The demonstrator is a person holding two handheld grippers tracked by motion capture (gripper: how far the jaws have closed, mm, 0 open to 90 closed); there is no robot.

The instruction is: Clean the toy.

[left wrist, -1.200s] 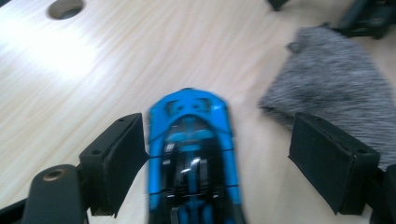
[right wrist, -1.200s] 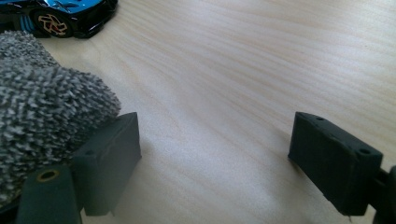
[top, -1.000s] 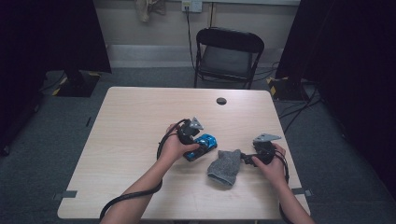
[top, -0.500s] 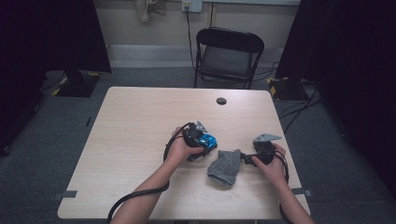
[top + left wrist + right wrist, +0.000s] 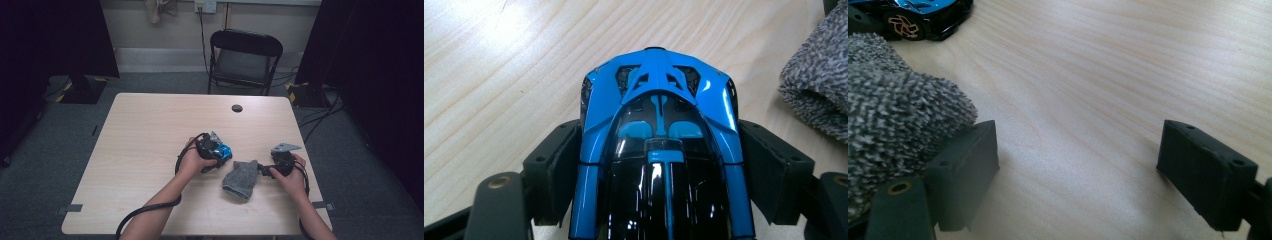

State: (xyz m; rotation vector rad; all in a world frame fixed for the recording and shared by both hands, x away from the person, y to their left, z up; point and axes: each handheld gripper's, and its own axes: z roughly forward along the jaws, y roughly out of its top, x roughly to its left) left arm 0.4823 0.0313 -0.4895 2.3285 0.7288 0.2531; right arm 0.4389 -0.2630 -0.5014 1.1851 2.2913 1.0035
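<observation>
On the wooden table (image 5: 150, 130), the left gripper (image 5: 216, 150) has just been closing its jaws around the blue toy car (image 5: 659, 150), whose flanks now sit against both pads near the table's middle. At the car's four o'clock, just beside it, lies a grey sock (image 5: 241, 178). At the sock's three o'clock the right gripper (image 5: 264, 170) rests with jaws spread wide and nothing between them, one pad touching the sock.

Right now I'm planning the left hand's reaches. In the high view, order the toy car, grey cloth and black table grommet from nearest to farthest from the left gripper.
1. Blue toy car, between the left gripper jaws.
2. Grey cloth, just to the right, toward the person.
3. Black grommet, near the table's far edge.
</observation>
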